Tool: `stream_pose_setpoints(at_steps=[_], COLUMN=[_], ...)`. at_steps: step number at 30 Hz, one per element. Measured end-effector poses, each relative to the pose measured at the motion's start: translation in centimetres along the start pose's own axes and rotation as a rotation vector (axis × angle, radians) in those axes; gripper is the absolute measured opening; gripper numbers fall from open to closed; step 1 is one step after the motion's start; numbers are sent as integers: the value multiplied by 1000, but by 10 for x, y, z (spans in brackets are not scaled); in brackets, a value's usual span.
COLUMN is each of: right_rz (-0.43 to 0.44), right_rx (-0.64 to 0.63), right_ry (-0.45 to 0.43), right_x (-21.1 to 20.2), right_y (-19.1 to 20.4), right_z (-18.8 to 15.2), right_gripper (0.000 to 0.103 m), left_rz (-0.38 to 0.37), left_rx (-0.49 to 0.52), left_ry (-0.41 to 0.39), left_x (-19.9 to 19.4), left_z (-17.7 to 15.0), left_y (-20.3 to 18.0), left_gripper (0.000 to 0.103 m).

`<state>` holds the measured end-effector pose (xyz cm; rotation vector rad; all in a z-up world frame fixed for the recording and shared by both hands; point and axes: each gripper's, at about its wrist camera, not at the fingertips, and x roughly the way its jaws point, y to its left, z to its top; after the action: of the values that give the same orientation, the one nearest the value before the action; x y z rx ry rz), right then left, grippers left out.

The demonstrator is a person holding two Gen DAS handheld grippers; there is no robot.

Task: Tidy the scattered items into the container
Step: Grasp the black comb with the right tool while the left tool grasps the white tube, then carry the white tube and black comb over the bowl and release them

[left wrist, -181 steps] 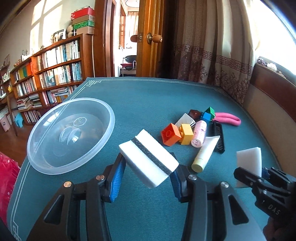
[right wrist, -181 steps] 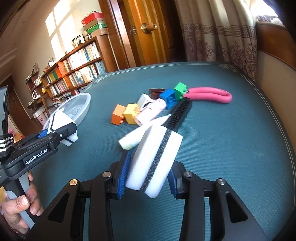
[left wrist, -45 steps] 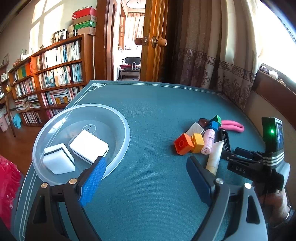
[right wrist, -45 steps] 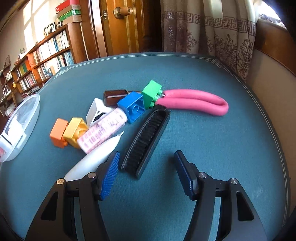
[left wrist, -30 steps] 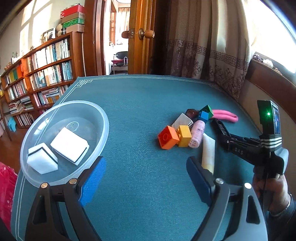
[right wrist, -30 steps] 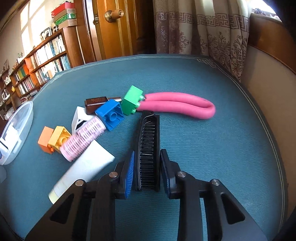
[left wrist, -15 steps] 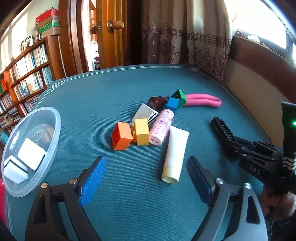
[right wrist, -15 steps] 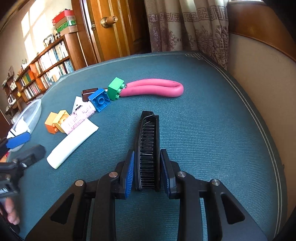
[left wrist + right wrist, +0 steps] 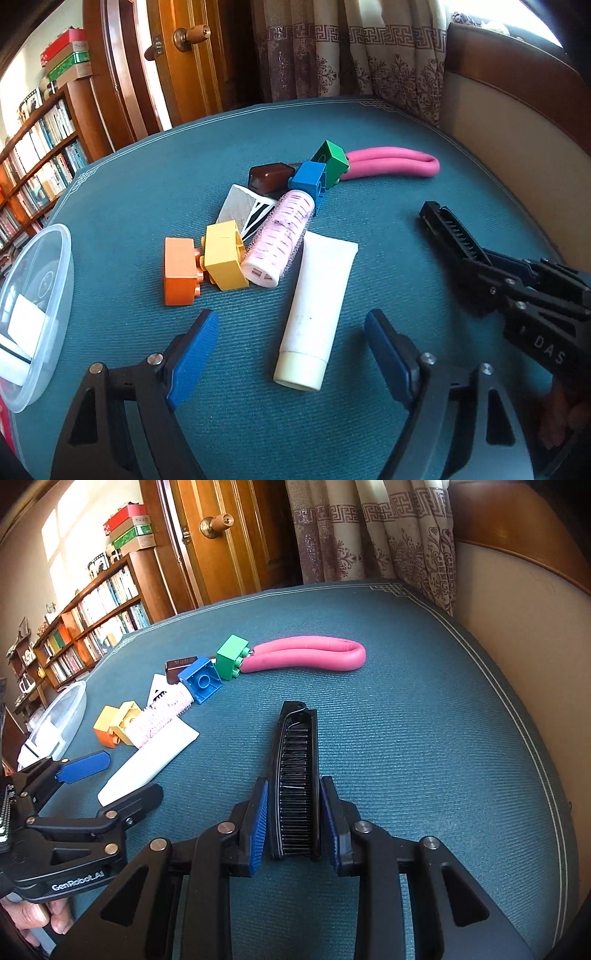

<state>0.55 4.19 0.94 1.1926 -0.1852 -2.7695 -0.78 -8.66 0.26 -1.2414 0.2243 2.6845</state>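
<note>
At 12 o'clock from our left gripper [image 9: 286, 345], the white tube [image 9: 316, 302] lies on the teal tabletop [image 9: 388, 122], cap end toward us, crimped end away. Its long axis runs roughly 6-to-12, tipped a little toward 1 o'clock, so it lines up with the fingers rather than across them. Left jaws are wide apart and empty, blue pads either side of the cap end but not touching it.

Our right gripper [image 9: 293, 818] is clamped on the black comb [image 9: 295, 775], pads on its long sides near the handle end, bristle side facing the camera, tip pointing to 12. From the left wrist view it appears lifted off the cloth at 3 o'clock; height we can't judge exactly.

The container [image 9: 26, 314], a clear bowl, sits at 9 o'clock of the left gripper at the table edge, with white sponge blocks [image 9: 22, 326] already inside. Left hand is nearer it; the right has to cross the whole pile to drop the comb.

Remaining clutter at 11–12: orange brick [image 9: 179, 271], yellow brick [image 9: 225, 256], pink roller [image 9: 280, 238], blue brick [image 9: 308, 177], green brick [image 9: 332, 158], pink foam loop [image 9: 391, 168].

Our read: left just needs to descend and close across the tube's width; the roller touching the tube's far end may get dragged.
</note>
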Motion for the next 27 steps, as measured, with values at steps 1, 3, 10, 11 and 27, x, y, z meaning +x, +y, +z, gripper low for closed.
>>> stream_pose_setpoints(at_steps=[1,3,10,11,27], right_rz=[1,4,5,6,8], right_rx=[1,4,4,5,6], right_ry=[0,0,-1,-1,-1], right_x=[0,0,0,0,0], right_y=[0,-1,-2,-3,-3], right_z=[0,0,0,0,0], right_gripper=[30,30,30,30,30], left_rz=[-19,-36,-63,-70,-116], left_rx=[-5,-15,12,11,-38], left_ry=[1,-4,-14,-13,-60], left_x=[1,1,-5,-7,-43], left_z=[0,2,0,-2,-12], left_y=[1,1,-7,-8,-2], left_gripper=[76,66,33,31,29])
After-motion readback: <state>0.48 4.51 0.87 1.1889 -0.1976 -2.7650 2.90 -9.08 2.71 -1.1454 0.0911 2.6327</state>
